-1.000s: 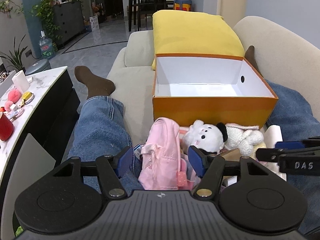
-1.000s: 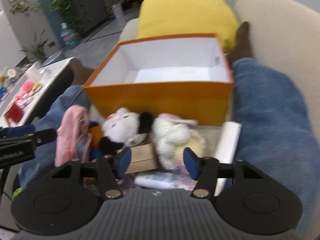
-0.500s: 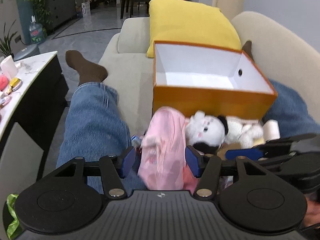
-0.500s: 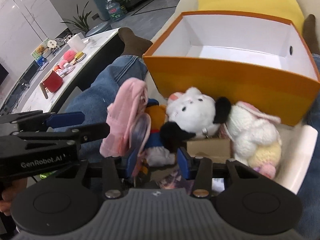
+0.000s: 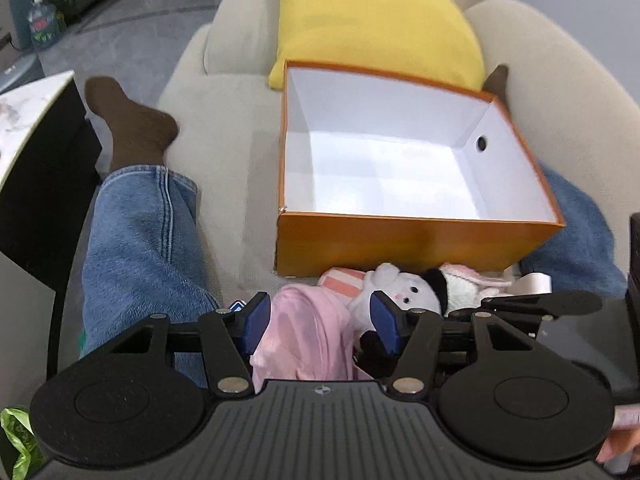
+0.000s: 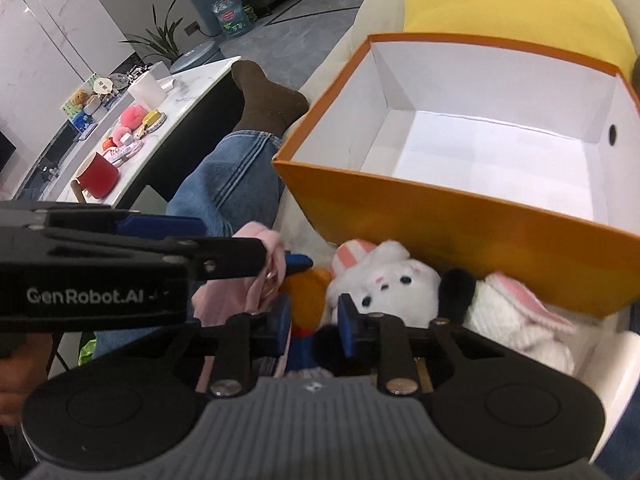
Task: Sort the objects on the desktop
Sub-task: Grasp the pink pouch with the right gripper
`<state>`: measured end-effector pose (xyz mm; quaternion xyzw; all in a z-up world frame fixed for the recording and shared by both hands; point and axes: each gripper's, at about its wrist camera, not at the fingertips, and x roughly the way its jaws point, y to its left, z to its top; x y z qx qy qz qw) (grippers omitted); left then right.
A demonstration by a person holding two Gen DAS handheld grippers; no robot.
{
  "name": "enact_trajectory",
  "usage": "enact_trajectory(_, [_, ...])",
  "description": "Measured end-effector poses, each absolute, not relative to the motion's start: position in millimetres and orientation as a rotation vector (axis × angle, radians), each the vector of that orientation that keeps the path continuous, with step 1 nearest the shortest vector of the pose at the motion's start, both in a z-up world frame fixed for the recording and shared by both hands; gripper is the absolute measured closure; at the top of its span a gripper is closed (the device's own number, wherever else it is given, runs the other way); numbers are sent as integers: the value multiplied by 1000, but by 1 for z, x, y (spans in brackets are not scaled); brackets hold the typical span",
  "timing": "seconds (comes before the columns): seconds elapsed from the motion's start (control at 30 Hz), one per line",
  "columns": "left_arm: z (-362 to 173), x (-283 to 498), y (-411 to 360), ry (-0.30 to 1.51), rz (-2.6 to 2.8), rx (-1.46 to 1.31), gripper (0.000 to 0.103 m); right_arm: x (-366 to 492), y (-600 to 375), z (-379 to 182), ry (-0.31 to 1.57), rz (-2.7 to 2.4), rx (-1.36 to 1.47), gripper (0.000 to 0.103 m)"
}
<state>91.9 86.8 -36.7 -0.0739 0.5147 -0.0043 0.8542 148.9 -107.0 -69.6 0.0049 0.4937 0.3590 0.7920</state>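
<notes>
An empty orange box (image 5: 416, 240) with a white inside sits on the sofa between the person's legs; it also shows in the right wrist view (image 6: 472, 220). Before it lies a heap of toys: a pink mini backpack (image 5: 308, 332), a white plush with black ears (image 6: 392, 284), a white and pink bunny (image 6: 516, 304) and an orange and blue plush (image 6: 308, 300). My left gripper (image 5: 320, 320) stands open around the pink backpack. My right gripper (image 6: 314, 322) is narrowed on the orange and blue plush.
A yellow cushion (image 5: 372, 20) leans behind the box. The person's jeans legs (image 5: 140, 240) flank the heap. A marble side table (image 6: 132, 120) at the left holds a red mug (image 6: 98, 176) and small items.
Both grippers have moved forward and down into the toy heap. The right gripper's jaws have narrowed onto the orange and blue plush. The left gripper stays open around the backpack.
</notes>
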Motion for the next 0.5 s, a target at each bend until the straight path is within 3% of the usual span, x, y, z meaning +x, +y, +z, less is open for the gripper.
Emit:
enact_trajectory(0.27, [-53, 123, 91, 1292, -4, -64, 39, 150, -95, -74, 1059, 906, 19, 82])
enact_trajectory(0.37, [-56, 129, 94, 1367, -19, -52, 46, 148, -87, -75, 1067, 942, 18, 82])
enact_trajectory(0.43, [-57, 133, 96, 1395, -13, -42, 60, 146, -82, -74, 1064, 960, 6, 82])
enact_trajectory(0.5, [-57, 136, 98, 1417, -6, -55, 66, 145, -77, -72, 1062, 960, -18, 81])
